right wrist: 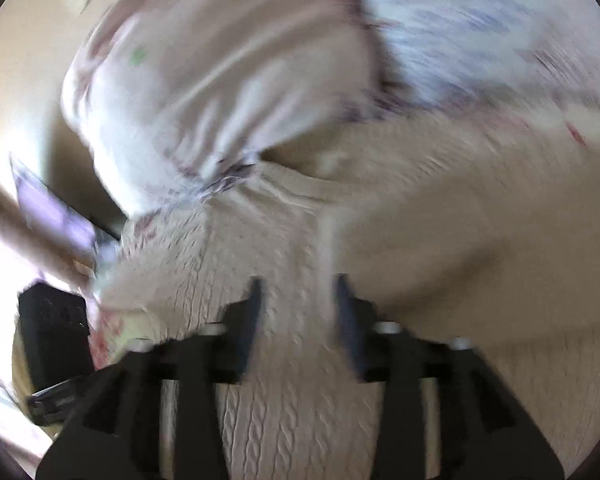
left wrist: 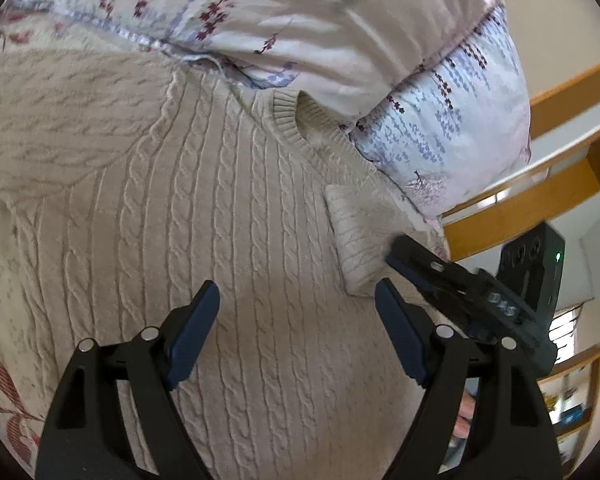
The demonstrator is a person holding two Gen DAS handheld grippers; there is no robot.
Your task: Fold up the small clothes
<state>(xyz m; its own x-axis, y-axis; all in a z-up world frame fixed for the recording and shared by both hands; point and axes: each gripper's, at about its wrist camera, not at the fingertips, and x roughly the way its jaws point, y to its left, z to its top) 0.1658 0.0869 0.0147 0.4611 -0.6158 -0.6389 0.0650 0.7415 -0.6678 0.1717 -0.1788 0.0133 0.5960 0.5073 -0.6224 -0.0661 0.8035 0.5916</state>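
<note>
Two grippers over one cream cable-knit sweater, spread front-up across a floral-printed bed cover. Ribbed round collar at the far end, tucked against a pale floral pillow.

Left gripper: blue-padded fingers spread wide, above the sweater's body, nothing between them. Contact with the knit: cannot tell.

Just right of the left gripper, a folded-over sleeve end lying on the sweater's right shoulder area, ribbed cuff toward the near side. Right gripper entering the left wrist view from the right, tip at the sleeve edge; in this view, pinched or merely touching: cannot tell.

Right wrist view heavily motion-blurred. Right gripper with fingers parted to a moderate gap, a raised ridge of knit running up between and beyond them. Fabric actually clamped or not: cannot tell from the blur. Sweater filling the near and right portion of that view, pillow at the far side, left gripper's black body at the left edge.

Orange wooden shelving against a pale wall, far right in the left wrist view.
</note>
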